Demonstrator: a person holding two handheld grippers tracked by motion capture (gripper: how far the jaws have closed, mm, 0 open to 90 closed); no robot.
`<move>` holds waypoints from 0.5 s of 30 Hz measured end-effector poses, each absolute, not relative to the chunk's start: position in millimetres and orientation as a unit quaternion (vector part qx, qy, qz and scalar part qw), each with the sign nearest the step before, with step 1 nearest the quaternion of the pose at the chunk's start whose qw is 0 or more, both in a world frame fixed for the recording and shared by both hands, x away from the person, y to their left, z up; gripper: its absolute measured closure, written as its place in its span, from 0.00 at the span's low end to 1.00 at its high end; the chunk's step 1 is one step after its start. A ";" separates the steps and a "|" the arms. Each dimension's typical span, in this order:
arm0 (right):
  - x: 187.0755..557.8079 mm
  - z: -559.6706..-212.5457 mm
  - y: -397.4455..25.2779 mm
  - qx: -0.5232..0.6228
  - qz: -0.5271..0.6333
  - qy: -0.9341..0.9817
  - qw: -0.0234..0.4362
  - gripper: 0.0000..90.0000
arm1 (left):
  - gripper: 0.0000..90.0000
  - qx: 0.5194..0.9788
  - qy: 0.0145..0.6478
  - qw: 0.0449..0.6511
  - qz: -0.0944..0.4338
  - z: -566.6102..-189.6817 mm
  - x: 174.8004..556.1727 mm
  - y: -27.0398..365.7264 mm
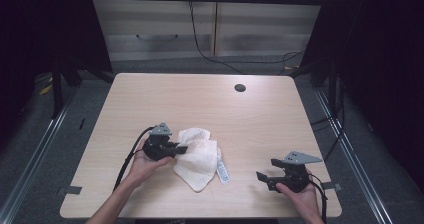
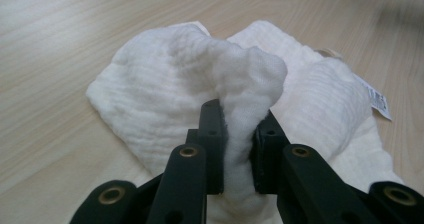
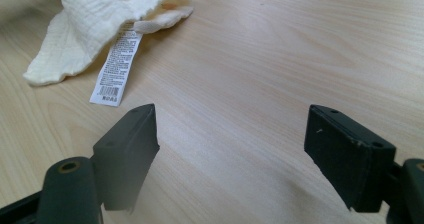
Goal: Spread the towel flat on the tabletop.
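white crinkled muslin cloth (image 1: pixel 199 157) lies crumpled at the table's near centre. left gripper (image 1: pixel 181 148) pinches a raised fold firmly; right gripper (image 1: pixel 263 176) waits spread wide, apart. best to lift slowly, keeping the pinch deep.

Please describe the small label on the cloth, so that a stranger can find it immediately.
On the wooden table, a crumpled white cloth lies near the front edge, pinched by the left gripper. The label hangs from its right edge: a narrow white strip, flat, with printed text and a barcode.
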State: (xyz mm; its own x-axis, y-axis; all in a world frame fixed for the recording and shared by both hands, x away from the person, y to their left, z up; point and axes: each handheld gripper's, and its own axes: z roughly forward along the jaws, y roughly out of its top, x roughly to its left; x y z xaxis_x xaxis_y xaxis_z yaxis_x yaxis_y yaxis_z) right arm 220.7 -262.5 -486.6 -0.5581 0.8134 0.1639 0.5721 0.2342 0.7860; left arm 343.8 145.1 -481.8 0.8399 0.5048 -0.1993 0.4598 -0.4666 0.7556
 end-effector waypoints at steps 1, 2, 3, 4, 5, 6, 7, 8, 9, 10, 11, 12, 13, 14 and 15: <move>220.7 -486.4 -262.2 0.448 0.427 0.773 0.142 0.23 | 0.87 0.857 0.281 0.432 0.026 -483.0 343.2 143.1; 220.7 -486.4 -261.8 0.447 0.427 0.773 0.141 0.23 | 0.87 0.859 0.278 0.430 0.024 -484.1 343.4 141.5; 220.9 -486.7 -261.4 0.445 0.427 0.774 0.141 0.23 | 0.87 0.859 0.278 0.429 0.026 -485.0 342.9 139.7; 220.5 -487.1 -260.2 0.447 0.425 0.775 0.139 0.23 | 0.87 0.859 0.277 0.429 0.025 -486.0 342.6 138.0; 220.6 -487.4 -259.8 0.446 0.425 0.775 0.140 0.22 | 0.87 0.861 0.274 0.428 0.023 -486.9 342.9 136.7; 220.6 -487.4 -259.8 0.446 0.425 0.775 0.140 0.22 | 0.87 0.862 0.273 0.426 0.023 -488.0 343.1 134.9; 220.8 -488.0 -259.6 0.444 0.424 0.776 0.142 0.21 | 0.87 0.864 0.273 0.424 0.023 -489.3 343.7 133.3; 221.4 -488.7 -258.6 0.447 0.424 0.775 0.140 0.21 | 0.87 0.865 0.272 0.421 0.023 -490.4 344.0 132.0; 221.9 -489.2 -257.9 0.447 0.423 0.776 0.138 0.21 | 0.87 0.865 0.272 0.421 0.025 -491.6 343.6 130.3; 222.5 -489.5 -257.2 0.445 0.423 0.777 0.140 0.21 | 0.87 0.866 0.270 0.421 0.025 -492.4 342.9 128.6; 222.4 -489.1 -256.3 0.446 0.422 0.778 0.136 0.21 | 0.86 0.866 0.270 0.420 0.026 -492.3 342.5 127.5; 222.5 -489.1 -255.6 0.445 0.423 0.778 0.134 0.21 | 0.84 0.865 0.271 0.422 0.026 -492.7 342.1 125.2; 222.4 -489.0 -254.7 0.444 0.423 0.778 0.134 0.21 | 0.84 0.868 0.269 0.416 0.028 -492.6 341.4 121.7; 222.9 -489.3 -253.1 0.439 0.421 0.782 0.135 0.20 | 0.83 0.870 0.265 0.415 0.029 -492.8 341.6 120.0; 222.9 -489.3 -253.1 0.439 0.421 0.782 0.135 0.20 | 0.83 0.869 0.266 0.416 0.030 -493.4 341.6 118.1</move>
